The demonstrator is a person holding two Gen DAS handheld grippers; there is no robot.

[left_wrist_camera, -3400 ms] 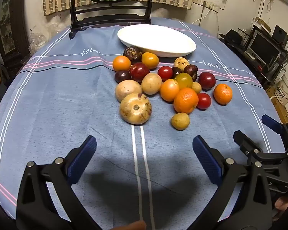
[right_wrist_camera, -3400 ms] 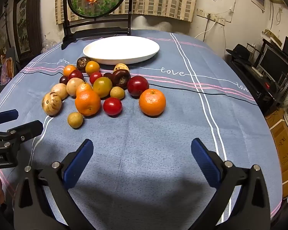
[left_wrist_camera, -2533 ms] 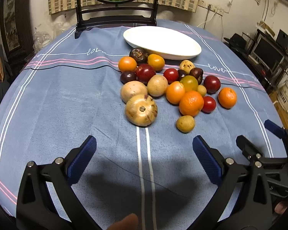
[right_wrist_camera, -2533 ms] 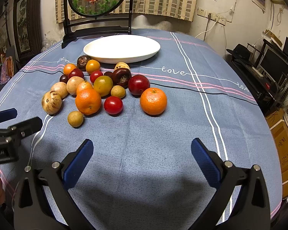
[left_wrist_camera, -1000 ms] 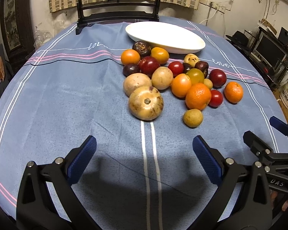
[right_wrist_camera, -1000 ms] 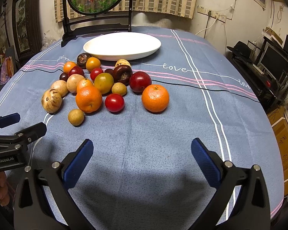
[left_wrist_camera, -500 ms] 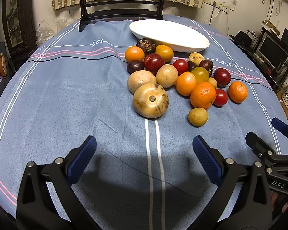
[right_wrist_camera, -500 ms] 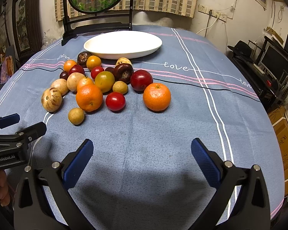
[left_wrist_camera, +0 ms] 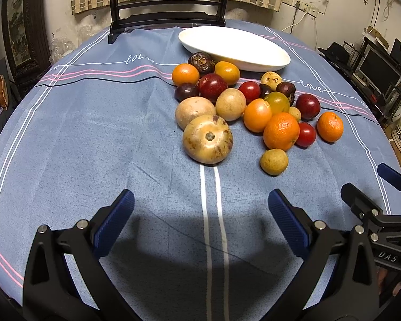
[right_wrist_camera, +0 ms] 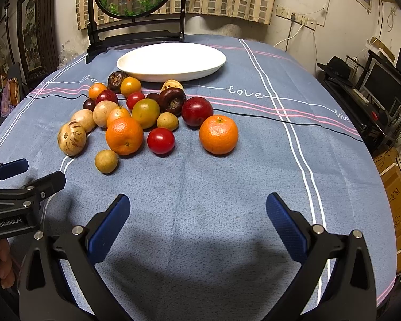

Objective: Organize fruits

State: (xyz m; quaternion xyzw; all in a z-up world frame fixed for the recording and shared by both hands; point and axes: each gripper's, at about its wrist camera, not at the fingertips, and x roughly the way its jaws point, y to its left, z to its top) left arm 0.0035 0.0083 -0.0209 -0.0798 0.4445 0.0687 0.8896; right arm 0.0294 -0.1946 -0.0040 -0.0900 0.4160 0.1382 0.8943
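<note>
**Fruit heaped beside the plate, both grippers empty**

A blue-clothed table (right_wrist_camera: pixel 254 165) carries a white plate (right_wrist_camera: pixel 171 60) at the far side. Just in front lies the fruit pile (right_wrist_camera: pixel 136 115), one orange (right_wrist_camera: pixel 218 134) slightly apart. Left gripper (left_wrist_camera: pixel 200 214) and right gripper (right_wrist_camera: pixel 197 214) hover nearer, fingers spread wide.

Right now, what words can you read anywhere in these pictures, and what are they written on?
"love": white script on the blue tablecloth, seen more than once.
"GenRobot.AI": on the left gripper body, in the right wrist view.
"DAS": partial letters on the right gripper body, in the left wrist view.
Dark characters on the cardboard box at the right edge: too blurred to read.
Papers on the back wall: too small to read.
</note>
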